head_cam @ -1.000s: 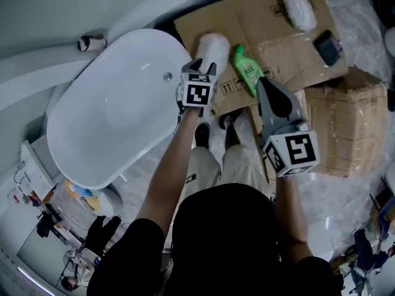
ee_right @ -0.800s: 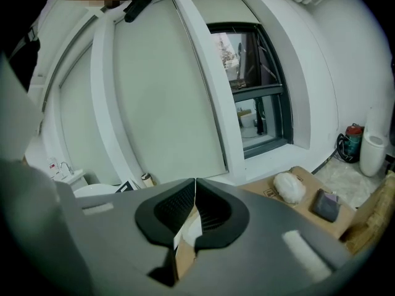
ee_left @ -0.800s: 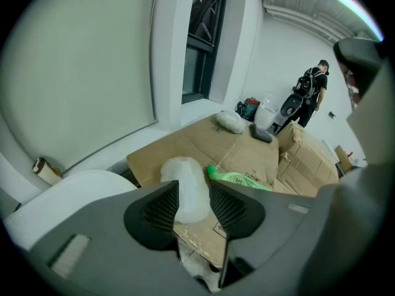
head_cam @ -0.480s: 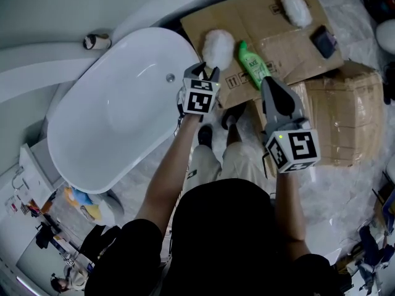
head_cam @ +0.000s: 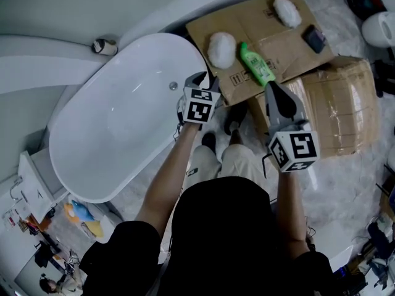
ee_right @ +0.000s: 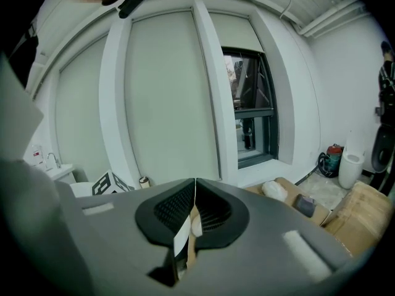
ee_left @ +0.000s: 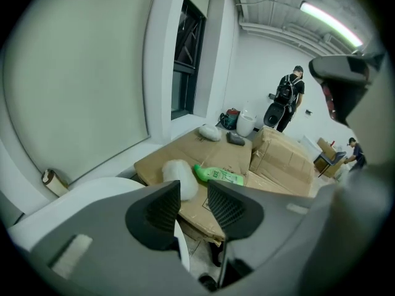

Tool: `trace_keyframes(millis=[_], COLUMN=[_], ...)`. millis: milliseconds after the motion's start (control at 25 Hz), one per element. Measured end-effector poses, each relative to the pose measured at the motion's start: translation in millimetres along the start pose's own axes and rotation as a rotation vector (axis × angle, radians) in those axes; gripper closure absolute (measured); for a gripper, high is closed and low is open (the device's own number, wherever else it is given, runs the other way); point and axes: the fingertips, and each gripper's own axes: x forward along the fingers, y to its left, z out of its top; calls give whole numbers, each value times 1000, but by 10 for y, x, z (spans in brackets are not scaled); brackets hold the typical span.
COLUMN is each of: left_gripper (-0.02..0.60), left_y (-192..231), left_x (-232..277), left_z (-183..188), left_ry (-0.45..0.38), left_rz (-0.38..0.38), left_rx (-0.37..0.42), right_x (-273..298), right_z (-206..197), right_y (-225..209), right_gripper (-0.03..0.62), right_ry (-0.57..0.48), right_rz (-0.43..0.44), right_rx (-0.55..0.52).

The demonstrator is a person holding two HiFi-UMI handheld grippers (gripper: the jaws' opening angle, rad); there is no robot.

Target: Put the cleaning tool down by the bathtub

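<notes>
The fluffy white cleaning tool (head_cam: pixel 222 49) lies on flattened cardboard (head_cam: pixel 247 17) just beside the bathtub (head_cam: pixel 123 122), at its drain end, so I'd judge it already set down where it belongs. The left gripper (head_cam: pixel 205 79) hangs by the bathtub's rim, near the tool. Its jaws stand apart with nothing between them, though they have just been closing a little. The right gripper (head_cam: pixel 271 86), farther from the bathtub by a green bottle (head_cam: pixel 257 65), has its jaws shut and empty. Floor beside the bathtub gives the 2 grippers room to draw away.
</notes>
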Motion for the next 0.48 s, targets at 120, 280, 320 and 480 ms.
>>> trace_keyframes(millis=[120, 280, 320, 480], left_gripper=[451, 462, 462, 469], left_y=[-13, -43, -61, -150], left_x=[-259, -610, -697, -1029], left_z=[12, 53, 65, 113], left_ry=[-38, -93, -108, -160], left_rz=[-11, -29, -34, -51], left_rx=[16, 35, 40, 68], right_x=[-189, -426, -486, -717], right_z=[22, 59, 68, 102], right_y=[145, 339, 381, 517], right_gripper=[583, 583, 583, 583], right_ry=[-16, -42, -49, -74], right_rz=[-29, -66, -74, -105], right_rx=[-11, -16, -17, -23])
